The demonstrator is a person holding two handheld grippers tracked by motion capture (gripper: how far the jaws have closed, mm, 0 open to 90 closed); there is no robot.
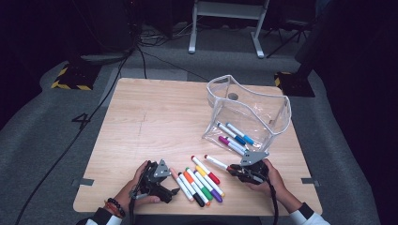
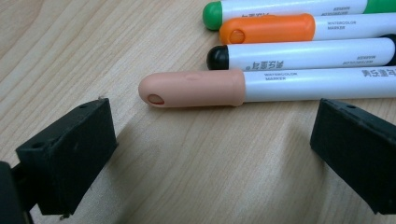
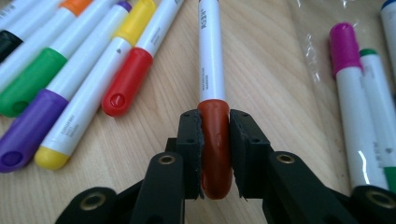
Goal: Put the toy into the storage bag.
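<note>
Pale wooden counter (image 1: 155, 117): right claw (image 3: 215, 154) clamps the white marker's rust-red cap (image 3: 215, 140); lift level toward the clear plastic pouch (image 1: 248, 112) ahead. Left claw (image 2: 210, 144) gapes before the peach-capped marker (image 2: 196, 87).

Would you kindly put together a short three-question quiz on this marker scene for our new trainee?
1. True or false: the right gripper is shut on a marker's brown-red cap.
2. Which marker lies nearest the open left gripper? A) peach-capped marker B) orange-capped marker C) green-capped marker
3. What holds the markers already packed?

Key
1. True.
2. A.
3. The clear pouch, on the table.
</note>
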